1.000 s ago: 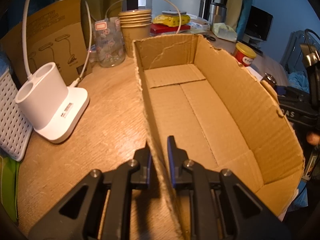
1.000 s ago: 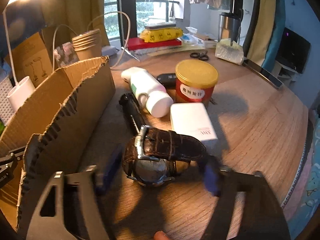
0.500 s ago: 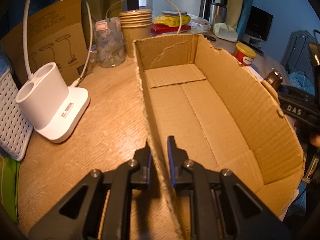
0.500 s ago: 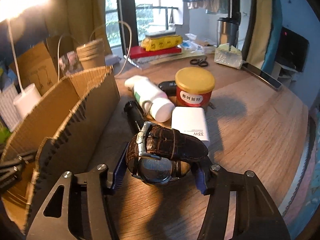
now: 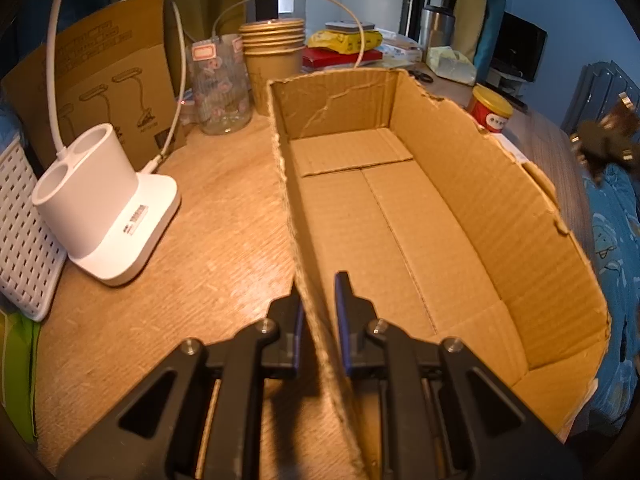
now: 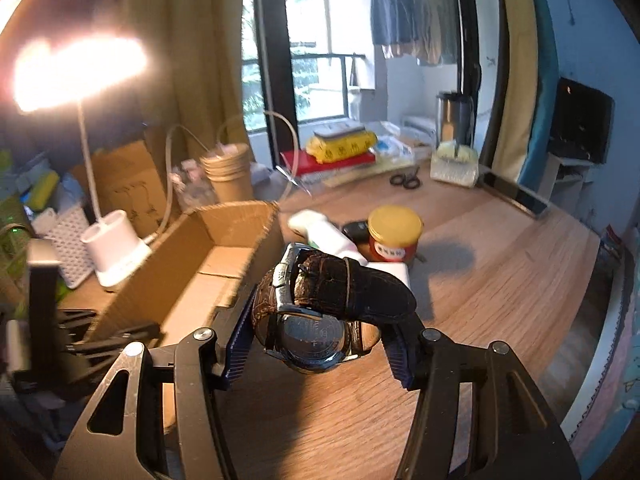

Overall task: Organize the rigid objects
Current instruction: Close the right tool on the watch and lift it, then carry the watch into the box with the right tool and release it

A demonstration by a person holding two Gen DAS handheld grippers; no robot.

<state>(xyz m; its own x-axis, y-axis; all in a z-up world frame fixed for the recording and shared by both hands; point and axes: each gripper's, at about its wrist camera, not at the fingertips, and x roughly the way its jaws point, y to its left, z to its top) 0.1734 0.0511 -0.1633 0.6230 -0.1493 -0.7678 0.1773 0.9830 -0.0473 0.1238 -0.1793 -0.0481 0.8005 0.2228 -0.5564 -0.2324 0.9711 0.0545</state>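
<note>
While the left gripper [image 5: 320, 320] stays clamped tight on the near end of the cardboard box's [image 5: 520, 216] side wall, one finger outside and one inside, the box itself sits steady on the wooden table [image 5: 208, 240] with nothing in it. Closest to the other camera, the right gripper [image 6: 320, 344] has its blue pads pressed against both sides of a wristwatch [image 6: 320, 304] with a dark leather strap, holding it clear of the table, case back toward the lens and strap looped over the top. This looks like the carrying step: one item picked up and on its way to the box, whose open top lies just to the left of the watch in the right wrist view. The next move calls for swinging the watch over the torn right wall, lowering it onto the bare floor of the box and only then letting the fingers part. Farther back on the table wait a white bottle [image 6: 328, 236], a white block [image 6: 394, 270], a dark fob [image 6: 356, 229] and a red jar with a yellow lid [image 6: 394, 236].
</note>
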